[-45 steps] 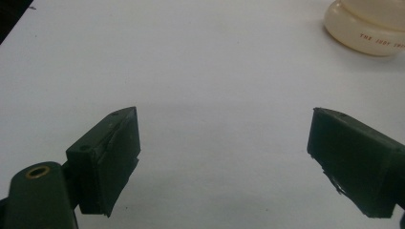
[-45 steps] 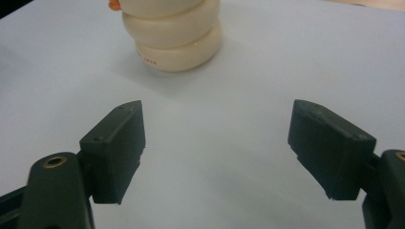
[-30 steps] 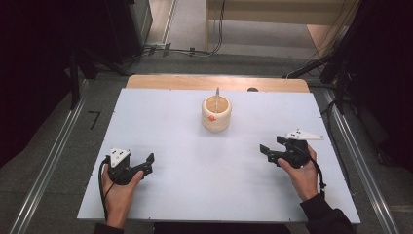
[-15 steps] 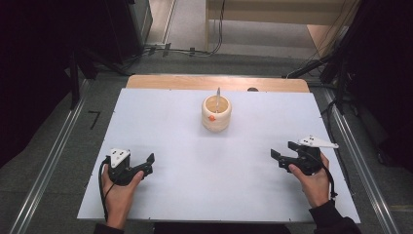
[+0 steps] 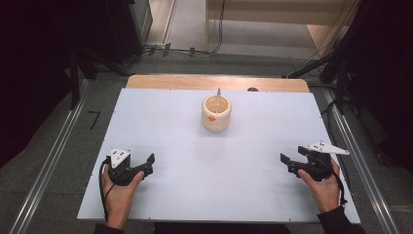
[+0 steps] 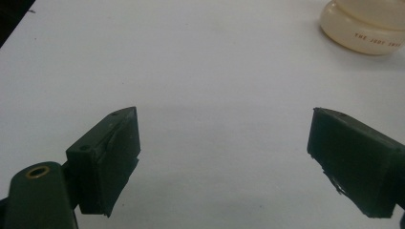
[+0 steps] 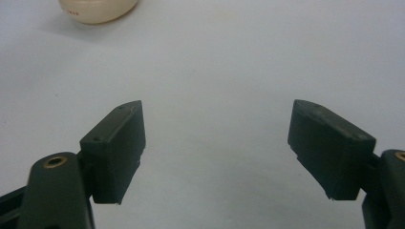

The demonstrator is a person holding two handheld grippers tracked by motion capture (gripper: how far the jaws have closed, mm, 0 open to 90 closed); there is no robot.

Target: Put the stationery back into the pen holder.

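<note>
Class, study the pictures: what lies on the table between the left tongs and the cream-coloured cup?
Nothing. In the high view, only bare white table separates the left tongs from the cup; the left gripper view shows the same bare stretch.

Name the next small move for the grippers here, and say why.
Probably bring the right gripper forward and inward toward the cream pot. Both grippers, the left gripper too, sit open and empty near the table's front edge, far from the pot, which holds a thin stick.
</note>
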